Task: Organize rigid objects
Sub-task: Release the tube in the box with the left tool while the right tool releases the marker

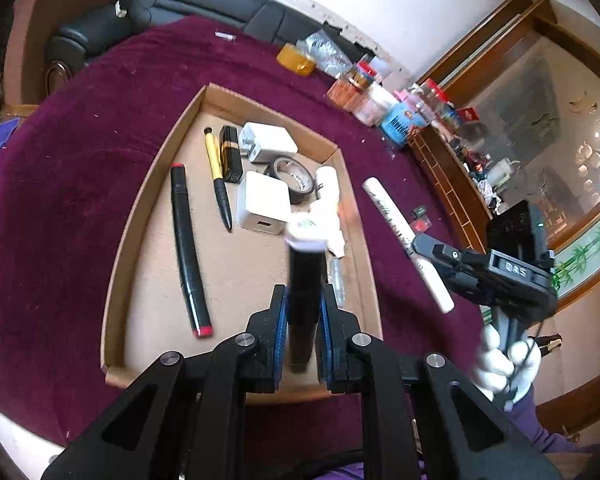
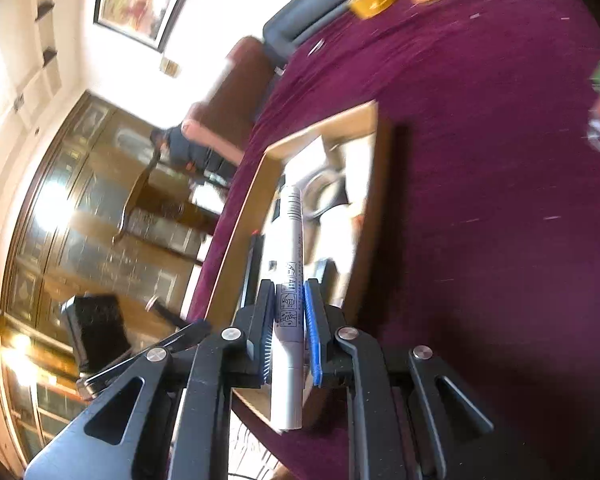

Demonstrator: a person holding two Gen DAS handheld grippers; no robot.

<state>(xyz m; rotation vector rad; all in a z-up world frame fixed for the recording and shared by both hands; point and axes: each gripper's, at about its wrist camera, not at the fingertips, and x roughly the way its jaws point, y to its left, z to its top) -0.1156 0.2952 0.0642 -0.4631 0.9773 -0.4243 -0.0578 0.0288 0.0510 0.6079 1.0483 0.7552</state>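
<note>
So, both grippers clamped on markers over the cardboard tray (image 1: 112,332)

Left gripper (image 1: 303,300) is clenched on a black marker (image 1: 302,304), white pen (image 2: 288,320) is gripped by the right gripper (image 2: 289,300)

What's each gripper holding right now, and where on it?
Left gripper: the black white-capped marker, clamped low on its black barrel. Right gripper: the white marker, clamped around mid-barrel.
</note>
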